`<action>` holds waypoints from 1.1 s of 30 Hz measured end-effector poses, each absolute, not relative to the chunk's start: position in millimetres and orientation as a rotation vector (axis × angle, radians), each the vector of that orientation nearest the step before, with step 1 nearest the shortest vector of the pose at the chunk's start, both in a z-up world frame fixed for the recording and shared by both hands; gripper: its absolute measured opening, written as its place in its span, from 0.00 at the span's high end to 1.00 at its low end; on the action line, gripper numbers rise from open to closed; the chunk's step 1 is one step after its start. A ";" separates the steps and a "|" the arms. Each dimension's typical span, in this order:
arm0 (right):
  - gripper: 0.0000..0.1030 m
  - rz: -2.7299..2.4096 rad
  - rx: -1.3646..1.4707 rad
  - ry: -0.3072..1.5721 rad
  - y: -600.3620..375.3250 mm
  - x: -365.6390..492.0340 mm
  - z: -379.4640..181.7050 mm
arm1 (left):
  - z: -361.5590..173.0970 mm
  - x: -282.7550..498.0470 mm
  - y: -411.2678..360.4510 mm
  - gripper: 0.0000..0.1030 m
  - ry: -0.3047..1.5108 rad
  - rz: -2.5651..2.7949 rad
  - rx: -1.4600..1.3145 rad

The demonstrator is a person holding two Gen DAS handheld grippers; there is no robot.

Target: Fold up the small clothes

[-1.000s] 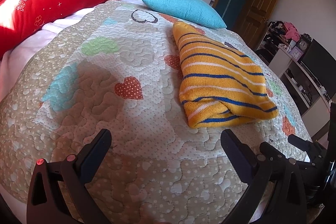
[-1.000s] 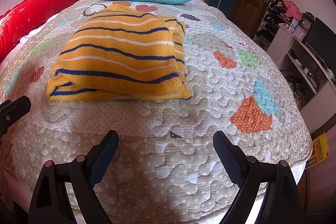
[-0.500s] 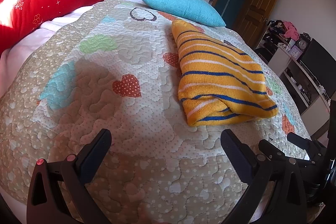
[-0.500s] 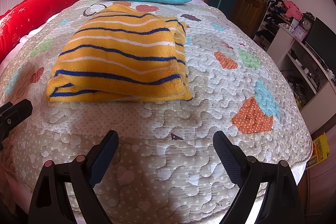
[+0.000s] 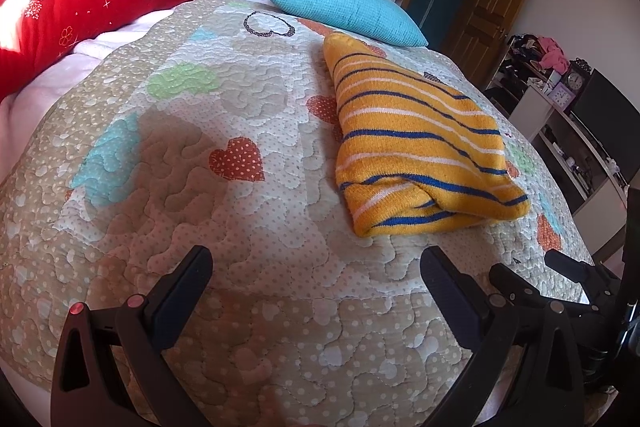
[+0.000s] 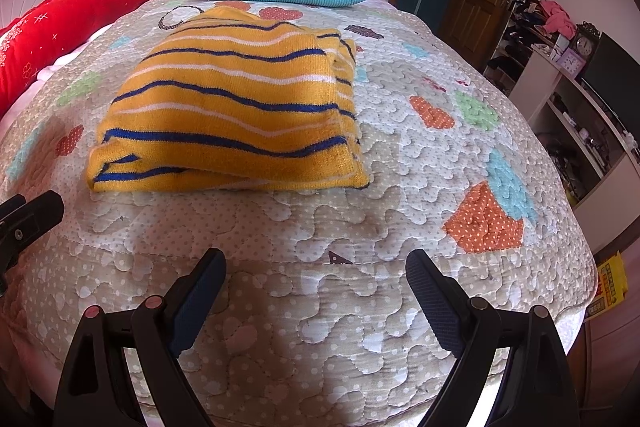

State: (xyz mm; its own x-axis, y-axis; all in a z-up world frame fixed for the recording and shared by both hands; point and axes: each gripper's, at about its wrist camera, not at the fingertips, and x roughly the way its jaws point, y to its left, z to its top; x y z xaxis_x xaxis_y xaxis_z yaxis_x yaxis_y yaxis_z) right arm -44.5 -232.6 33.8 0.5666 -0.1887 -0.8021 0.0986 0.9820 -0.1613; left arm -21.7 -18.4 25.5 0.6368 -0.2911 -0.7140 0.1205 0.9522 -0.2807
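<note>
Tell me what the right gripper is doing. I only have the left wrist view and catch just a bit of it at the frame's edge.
Observer: The right gripper is open and empty, over bare quilt, short of the striped garment.
Operator: Is the garment's right side tidy? I see mostly its left side.
Observer: Along that side the folded layers lie stacked, roughly lined up but slightly uneven.
Operator: Anything past the bed's right corner?
Observer: A yellow packet sits low beside the bed there.
</note>
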 end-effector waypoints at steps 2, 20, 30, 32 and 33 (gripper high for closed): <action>0.09 -0.169 -0.100 0.954 -232.6 -44.6 33.1 | 25.3 -21.6 -18.3 0.00 0.850 -0.237 -0.216; 0.09 -0.169 -0.098 0.952 -231.6 -45.0 32.2 | 23.2 -21.0 -18.2 0.00 0.858 -0.236 -0.220; 0.09 -0.167 -0.109 0.942 -226.7 -44.5 33.1 | 22.5 -19.7 -19.0 0.00 0.862 -0.237 -0.219; 0.09 -0.166 -0.113 0.941 -225.2 -43.7 33.3 | 22.3 -19.8 -19.4 0.00 0.861 -0.238 -0.218; 0.09 -0.164 -0.112 0.941 -225.1 -43.7 33.5 | 22.0 -20.0 -19.5 0.00 0.861 -0.239 -0.217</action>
